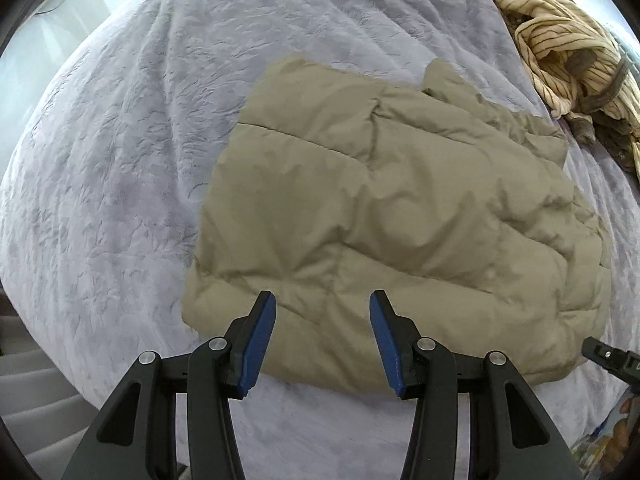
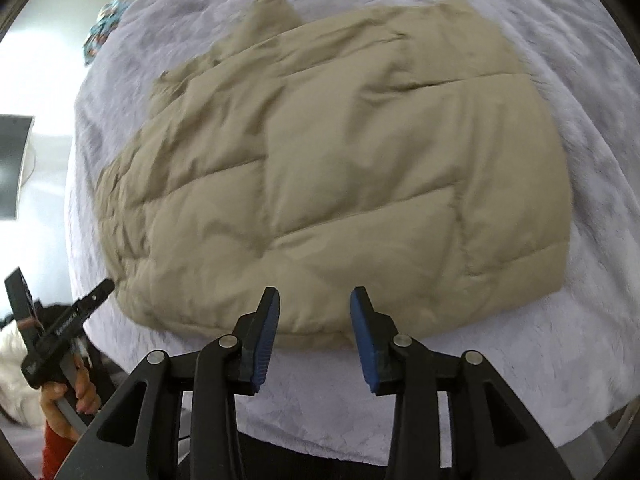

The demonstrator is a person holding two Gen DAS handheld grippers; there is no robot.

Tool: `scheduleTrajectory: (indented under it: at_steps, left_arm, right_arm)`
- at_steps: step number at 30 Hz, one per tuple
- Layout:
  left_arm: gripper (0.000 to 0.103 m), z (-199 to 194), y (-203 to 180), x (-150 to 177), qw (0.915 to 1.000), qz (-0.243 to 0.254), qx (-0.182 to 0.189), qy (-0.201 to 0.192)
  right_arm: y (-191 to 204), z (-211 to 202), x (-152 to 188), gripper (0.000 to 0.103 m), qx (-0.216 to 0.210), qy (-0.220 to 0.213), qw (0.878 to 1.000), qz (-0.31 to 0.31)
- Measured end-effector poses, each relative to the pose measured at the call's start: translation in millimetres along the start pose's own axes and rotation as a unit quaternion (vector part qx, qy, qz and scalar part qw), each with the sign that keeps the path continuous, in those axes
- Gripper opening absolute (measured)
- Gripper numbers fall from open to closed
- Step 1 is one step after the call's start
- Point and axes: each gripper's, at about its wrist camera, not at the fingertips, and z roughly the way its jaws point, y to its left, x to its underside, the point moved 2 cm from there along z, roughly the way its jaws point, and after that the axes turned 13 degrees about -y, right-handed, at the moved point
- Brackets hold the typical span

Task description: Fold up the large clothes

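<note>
A tan quilted puffer jacket lies folded into a rough rectangle on a lavender plush bedspread. It also shows in the right wrist view. My left gripper is open and empty, hovering above the jacket's near edge. My right gripper is open and empty, also above the jacket's near edge. The tip of the right gripper shows at the right edge of the left wrist view. The left gripper and the hand holding it show at lower left in the right wrist view.
A crumpled cream striped garment lies at the bed's far right corner. The bedspread surrounds the jacket on all sides. A patterned item lies off the bed's far left. A dark screen stands at the left wall.
</note>
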Motion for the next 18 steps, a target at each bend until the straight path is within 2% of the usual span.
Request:
scheduleTrajectory:
  at_steps: [8,10,12,15,18]
  left_arm:
    - [0.052,-16.5,-14.8,10.5,0.9999,-0.014,-0.01,-0.001]
    - [0.09,-15.9,-12.8,11.5,0.9999,-0.013,-0.01,-0.001]
    - [0.093,-18.7,-12.3,11.1,0.9998,-0.006,-0.012,-0.014]
    - [0.093,-14.3,-10.0,7.1,0.9999,0.012,-0.006,-0.009]
    - [0.093,-8.1,-3.5,-1.8,0.9995,0.028,0.01,-0.007]
  right_arm:
    - [8.0,8.8,5.5,0.042,-0.017,0.025,0.999,-0.025]
    - [11.2,9.2,5.0,0.042,-0.015,0.024,0.999,-0.024]
    - [16.9,5.8,4.6,0.042,-0.014,0.015,0.999,-0.024]
    - [25.1,6.1,5.9,0.046,-0.011,0.007,1.0,-0.018]
    - [35.8,11.6,9.2,0.047,-0.004,0.0,1.0,-0.004]
